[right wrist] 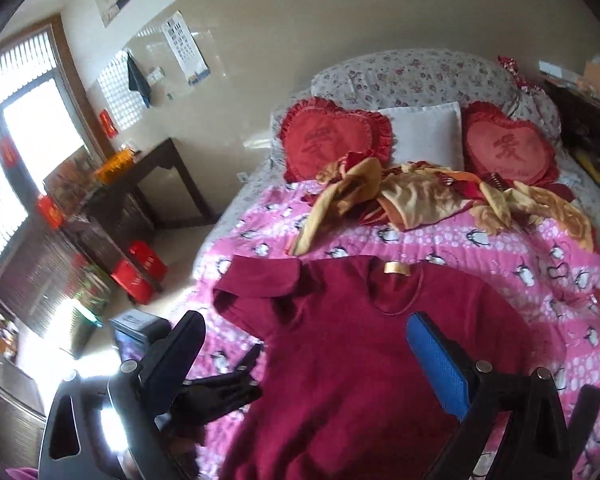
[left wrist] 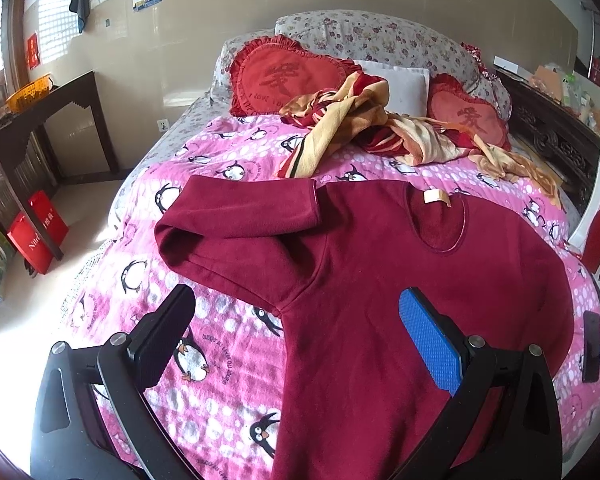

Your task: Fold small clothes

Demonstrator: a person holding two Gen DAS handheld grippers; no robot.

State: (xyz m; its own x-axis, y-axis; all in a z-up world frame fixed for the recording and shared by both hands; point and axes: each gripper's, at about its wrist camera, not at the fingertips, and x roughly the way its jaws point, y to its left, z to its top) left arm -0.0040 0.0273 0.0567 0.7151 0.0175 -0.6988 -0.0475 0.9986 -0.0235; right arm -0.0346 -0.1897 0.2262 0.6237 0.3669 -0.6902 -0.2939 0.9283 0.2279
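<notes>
A dark red fleece sweater (left wrist: 400,280) lies flat on the pink penguin quilt (left wrist: 220,340), neck hole and tan label toward the pillows. Its left sleeve (left wrist: 240,220) is folded back across toward the chest. My left gripper (left wrist: 296,312) is open and empty, hovering over the sweater's left armpit and side edge. In the right wrist view the same sweater (right wrist: 360,360) fills the middle. My right gripper (right wrist: 304,332) is open and empty above the sweater's body. The left gripper (right wrist: 236,384) shows there as a black shape at the sweater's left edge.
Two red heart cushions (left wrist: 288,76), a white pillow (left wrist: 404,84) and a crumpled yellow-red cloth (left wrist: 364,128) lie at the head of the bed. A dark wooden table (left wrist: 60,120) and red bags (left wrist: 36,232) stand left of the bed. A phone (left wrist: 591,346) lies at the right edge.
</notes>
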